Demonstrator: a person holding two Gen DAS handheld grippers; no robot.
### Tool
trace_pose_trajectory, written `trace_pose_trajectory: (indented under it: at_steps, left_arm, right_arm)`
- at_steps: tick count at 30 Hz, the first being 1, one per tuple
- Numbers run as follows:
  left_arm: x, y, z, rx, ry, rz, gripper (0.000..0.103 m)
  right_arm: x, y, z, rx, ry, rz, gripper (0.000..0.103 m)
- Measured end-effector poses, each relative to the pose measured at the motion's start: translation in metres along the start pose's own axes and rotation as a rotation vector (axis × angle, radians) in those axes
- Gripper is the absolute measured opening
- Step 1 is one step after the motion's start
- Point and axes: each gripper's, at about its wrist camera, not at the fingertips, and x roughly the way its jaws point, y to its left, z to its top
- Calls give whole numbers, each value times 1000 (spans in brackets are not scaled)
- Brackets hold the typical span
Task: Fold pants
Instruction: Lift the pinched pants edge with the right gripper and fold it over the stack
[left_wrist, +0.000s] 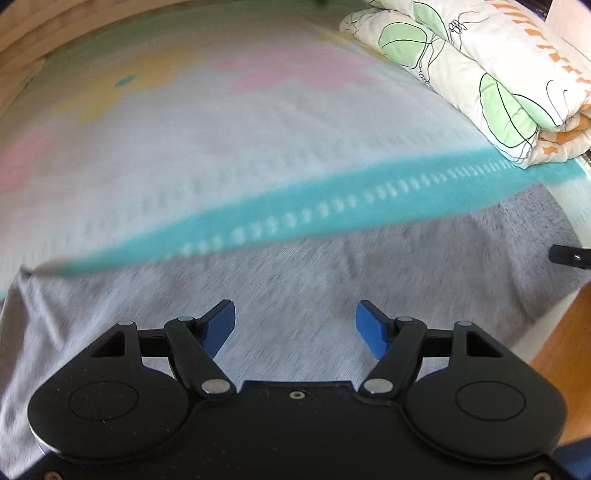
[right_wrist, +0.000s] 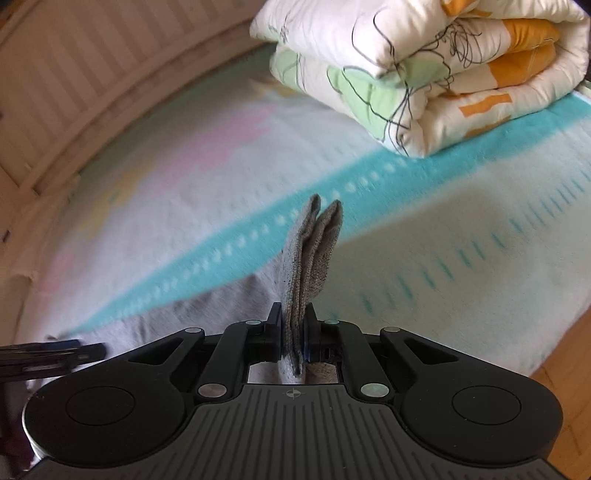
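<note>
pastel bedspread (left_wrist: 184, 147) over a bed, soft and blurred, pale grey-white with pink and yellow patches; teal band with a row of white dots (left_wrist: 295, 218) crossing diagonally, low at left and higher at right. slatted wooden bed frame (right_wrist: 74, 74) curving along the far left in right wrist view. wood floor (left_wrist: 561, 332) showing at near right.

left gripper (left_wrist: 295, 325): blue-padded fingers (left_wrist: 221, 326) well apart, nothing between them, hovering above flat grey cloth without visible contact. tip of the other tool poking in at right edge.

right gripper (right_wrist: 293, 325): jaws pinched nearly together on a doubled fold of grey pants (right_wrist: 314, 247); two layers of fabric standing up past the pads in a tall narrow flap, edges rounded, knit texture speckled and heathered. rest of the pants (left_wrist: 295, 280) spread on the near part of the bed, below the teal band, reaching toward the near left; light grey jersey, faint creases.

folded quilt (right_wrist: 424, 74) at far right, rolled thick in several layers, cream cotton printed with green leaves, orange blocks and thin black line drawing; resting on the bedspread, well apart from the pants.
</note>
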Motion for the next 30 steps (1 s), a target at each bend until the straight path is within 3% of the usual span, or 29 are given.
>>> trace_pose_trajectory:
  at_steps: [2, 4, 6, 9, 12, 15, 20, 24, 28, 30]
  left_arm:
    - [12, -11, 10, 0, 2, 27, 70]
    - [28, -17, 17, -5, 23, 46, 60]
    - [45, -19, 19, -20, 70, 45, 33]
    - [66, -21, 15, -49, 133, 42, 30]
    - [63, -26, 13, -56, 98, 51, 22]
    - [50, -29, 8, -89, 102, 6, 21]
    - [37, -40, -27, -56, 150, -17, 21]
    - [21, -38, -53, -31, 134, -40, 21]
    - [7, -17, -60, -72, 160, -103, 21]
    - [3, -2, -57, -92, 149, -99, 21]
  right_arm:
    - [-3, 0, 1, 11, -12, 14, 10]
    - [-2, 1, 1, 13, -15, 23, 10]
    - [-1, 2, 2, 17, -18, 32, 10]
    - [-1, 4, 4, 21, -21, 52, 10]
    - [-1, 6, 5, 28, -23, 72, 10]
    - [-1, 11, 6, 23, -27, 88, 10]
    - [-8, 15, 5, 23, -42, 99, 10]
    - [-11, 17, 7, 30, -49, 98, 10]
    - [-15, 35, 10, 7, -60, 117, 10]
    - [-19, 50, 11, -24, -67, 144, 10]
